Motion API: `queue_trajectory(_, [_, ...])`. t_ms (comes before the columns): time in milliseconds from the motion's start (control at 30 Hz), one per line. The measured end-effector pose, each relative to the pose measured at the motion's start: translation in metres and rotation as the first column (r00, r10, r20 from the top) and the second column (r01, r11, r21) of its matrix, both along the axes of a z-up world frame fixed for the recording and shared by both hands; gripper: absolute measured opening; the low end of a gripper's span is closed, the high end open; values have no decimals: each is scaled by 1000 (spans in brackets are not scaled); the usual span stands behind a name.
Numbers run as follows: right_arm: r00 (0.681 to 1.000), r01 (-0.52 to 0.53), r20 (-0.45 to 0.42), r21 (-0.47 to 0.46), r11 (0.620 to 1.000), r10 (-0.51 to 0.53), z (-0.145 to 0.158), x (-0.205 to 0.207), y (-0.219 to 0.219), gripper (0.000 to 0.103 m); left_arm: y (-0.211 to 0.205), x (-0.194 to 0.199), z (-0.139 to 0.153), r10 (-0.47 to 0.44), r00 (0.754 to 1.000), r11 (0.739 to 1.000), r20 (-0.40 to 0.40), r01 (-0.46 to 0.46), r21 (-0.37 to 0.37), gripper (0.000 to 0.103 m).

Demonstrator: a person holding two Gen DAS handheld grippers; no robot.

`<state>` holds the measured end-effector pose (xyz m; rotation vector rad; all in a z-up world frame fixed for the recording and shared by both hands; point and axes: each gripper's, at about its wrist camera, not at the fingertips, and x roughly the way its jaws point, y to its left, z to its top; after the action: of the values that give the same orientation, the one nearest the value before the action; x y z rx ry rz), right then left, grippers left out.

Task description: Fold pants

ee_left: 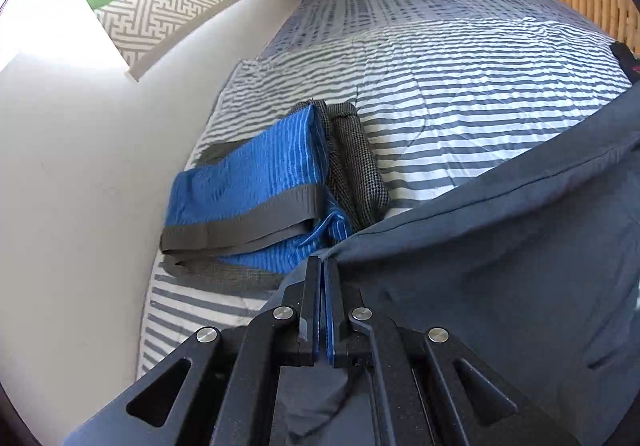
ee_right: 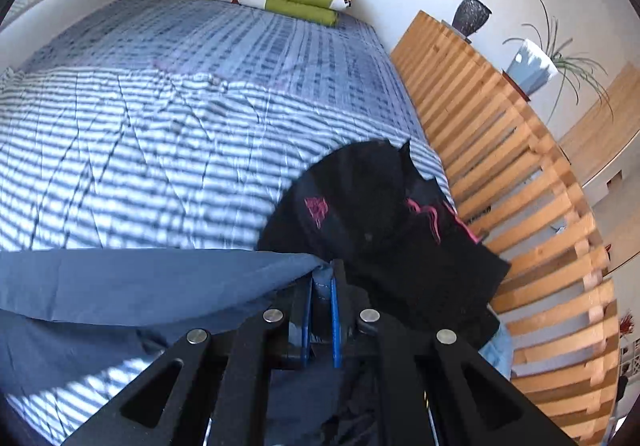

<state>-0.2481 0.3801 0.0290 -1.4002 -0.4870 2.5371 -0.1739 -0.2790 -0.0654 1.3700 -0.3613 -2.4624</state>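
Item: slate-blue cotton pants (ee_left: 500,246), over the striped quilted bedspread (ee_left: 460,94). We pinch one edge in each clamped gripper, left gripper (ee_left: 323,266), right gripper (ee_right: 322,270). Step: lifting. Next, we judge: carry edge across evenly.

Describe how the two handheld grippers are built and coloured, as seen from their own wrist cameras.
Both look alike. The left gripper has matte black angular linkage arms with triangular cut-outs, round silver pivot pins at the joints, and thin blue pads lining its two fingers. The right gripper shows the same black frame, silver pins and blue pads. No cables, markings, hands or sleeves are visible.
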Motion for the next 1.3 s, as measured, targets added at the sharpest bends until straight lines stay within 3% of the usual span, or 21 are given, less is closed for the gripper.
queue_trajectory(267, [997, -31, -72, -88, 996, 24, 56, 100, 49, 7, 14, 78, 48, -20, 998, 999, -61, 22, 28, 1])
queue_trajectory(400, [994, -51, -99, -106, 993, 40, 61, 170, 70, 7, 36, 129, 51, -55, 997, 998, -51, 56, 23, 1])
queue_trajectory(533, [995, -49, -97, -107, 993, 38, 40, 242, 89, 7, 54, 181, 33, -72, 997, 996, -6, 73, 42, 1])
queue_trajectory(667, [998, -29, -59, -124, 992, 21, -2, 307, 100, 7, 67, 222, 3, -71, 996, 995, 62, 66, 72, 1])
queue_trajectory(833, [999, -30, -37, -113, 993, 26, -46, 354, 106, 8, 72, 245, -28, -87, 984, 988, 155, 65, 141, 0])
queue_trajectory(867, [999, -32, -18, -114, 993, 30, -53, 360, 107, 8, 73, 248, -34, -79, 982, 990, 172, 58, 127, 0])
queue_trajectory(1000, [999, -27, 20, -133, 991, 30, -71, 387, 117, 9, 73, 260, -26, -61, 987, 989, 151, 40, 139, 3])
queue_trajectory(1133, [995, -63, 51, -337, 940, 85, -75, 410, 138, 18, 91, 271, 2, -69, 995, 979, 70, 54, 195, 3])
queue_trajectory(1233, [997, -52, 29, -484, 873, 76, -71, 421, 154, 20, 137, 266, 20, -193, 981, 965, 36, 183, 188, 4])
queue_trajectory(1300, [999, -8, 32, -535, 845, 30, -69, 420, 164, 26, 183, 256, 26, -307, 951, 935, 29, 296, 193, 11])
